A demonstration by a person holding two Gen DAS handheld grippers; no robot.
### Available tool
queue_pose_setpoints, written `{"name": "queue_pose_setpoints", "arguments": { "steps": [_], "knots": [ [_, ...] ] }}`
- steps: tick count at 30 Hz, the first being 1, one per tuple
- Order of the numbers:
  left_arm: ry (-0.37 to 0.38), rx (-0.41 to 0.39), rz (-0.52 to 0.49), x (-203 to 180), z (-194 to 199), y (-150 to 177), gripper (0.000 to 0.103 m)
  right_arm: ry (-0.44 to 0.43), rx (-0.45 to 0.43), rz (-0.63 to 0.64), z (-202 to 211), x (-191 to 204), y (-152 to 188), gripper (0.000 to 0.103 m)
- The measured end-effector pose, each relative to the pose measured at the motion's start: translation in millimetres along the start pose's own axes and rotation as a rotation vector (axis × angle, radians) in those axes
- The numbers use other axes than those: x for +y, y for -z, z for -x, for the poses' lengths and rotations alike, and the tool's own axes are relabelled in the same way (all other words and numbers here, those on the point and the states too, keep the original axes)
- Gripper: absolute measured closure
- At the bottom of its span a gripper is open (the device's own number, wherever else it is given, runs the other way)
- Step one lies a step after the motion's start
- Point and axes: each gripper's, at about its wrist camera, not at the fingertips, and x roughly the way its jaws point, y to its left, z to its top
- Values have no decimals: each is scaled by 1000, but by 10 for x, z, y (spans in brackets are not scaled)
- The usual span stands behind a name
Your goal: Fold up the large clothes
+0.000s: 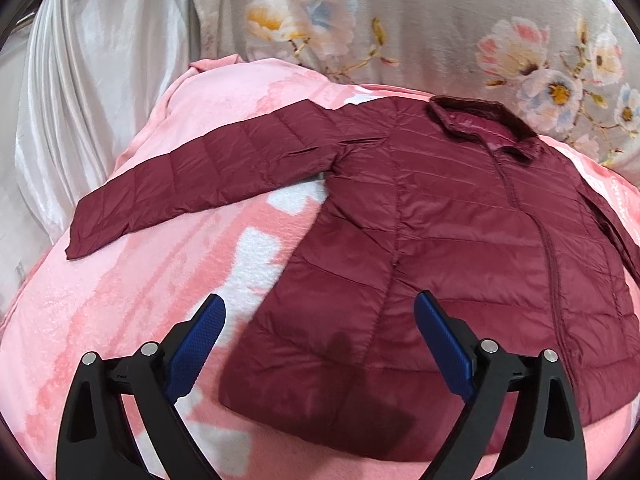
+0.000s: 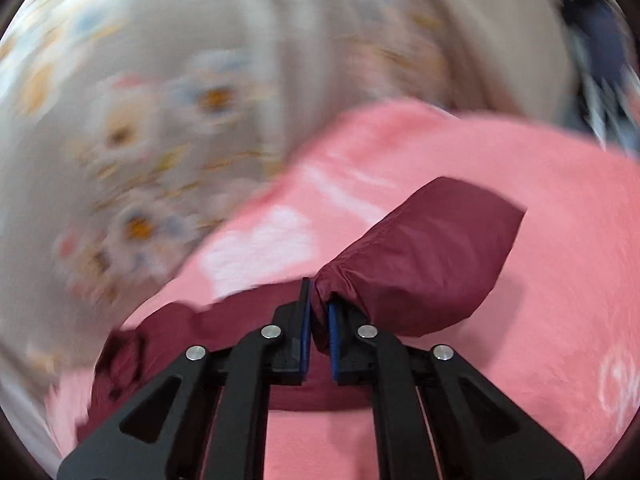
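Left wrist view: maroon jacket (image 1: pixel 460 220) spread flat on pink blanket (image 1: pixel 120 320), one sleeve (image 1: pixel 200 176) stretched sideways. Left gripper (image 1: pixel 320 320) spread wide above the hem, nothing between its pads. Right gripper (image 2: pixel 319 310) pinched tight on the other sleeve's cuff (image 2: pixel 420 252), lifted; background blurred.

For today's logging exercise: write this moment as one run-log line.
stage: first sleeve fold | right gripper: shut on sleeve | left gripper: open, over jacket hem | surface: pink blanket

Slightly glossy quilted jacket (image 1: pixel 440 216) on fuzzy blanket (image 1: pixel 120 320) (probably fleece); satiny curtain (image 1: pixel 92 80).
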Motion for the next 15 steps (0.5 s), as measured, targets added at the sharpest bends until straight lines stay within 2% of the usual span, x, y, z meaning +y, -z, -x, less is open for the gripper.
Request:
{"name": "queue_pose_setpoints", "arguments": {
  "steps": [4,7,9,13,14,15],
  "knots": [
    [-4,12,23,79,-66,-3,11,-243,48,213,7,1321,206,97],
    [-11,18,26,130,-108,14,11,-394,133,351,-66,2234,665,97],
    [-15,25,32,161,-135,18,11,-466,197,412,-138,2681,1027,97],
    [10,51,74,297,-213,6,11,-550,319,505,-255,3300,1746,94],
    [21,59,85,324,-231,4,11,-562,351,521,-297,3416,1889,93],
    [41,69,99,357,-252,-7,11,-567,386,531,-323,3512,2050,85]
  ]
}}
